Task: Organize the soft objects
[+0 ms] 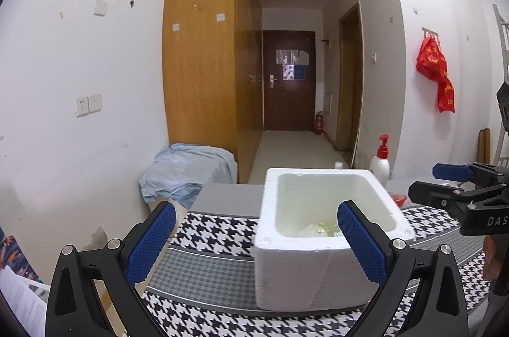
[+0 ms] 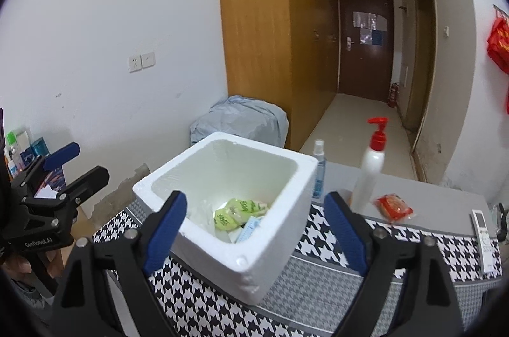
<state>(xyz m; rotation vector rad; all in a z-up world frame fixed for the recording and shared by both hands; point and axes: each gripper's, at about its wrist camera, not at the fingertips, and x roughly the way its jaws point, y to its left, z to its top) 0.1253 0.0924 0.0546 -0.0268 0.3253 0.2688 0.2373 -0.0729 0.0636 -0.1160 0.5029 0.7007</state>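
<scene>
A white foam box (image 2: pixel 222 203) already holds green soft packets (image 2: pixel 237 213), perhaps others underneath. One red packet (image 2: pixel 394 206) remains outside, right of the box. Left gripper (image 1: pixel 254 237) and right gripper (image 2: pixel 254 225) both gape wide, empty.

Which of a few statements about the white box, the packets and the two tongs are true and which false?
1. Green packets lie inside the foam box. True.
2. The red packet is in the box. False: it lies on the table, right of the pump bottle.
3. The right tongs are shut on a packet. False: they are open and empty.
4. The left tongs are open, holding nothing. True.
5. The pump bottle lies on its side. False: it stands upright.
</scene>
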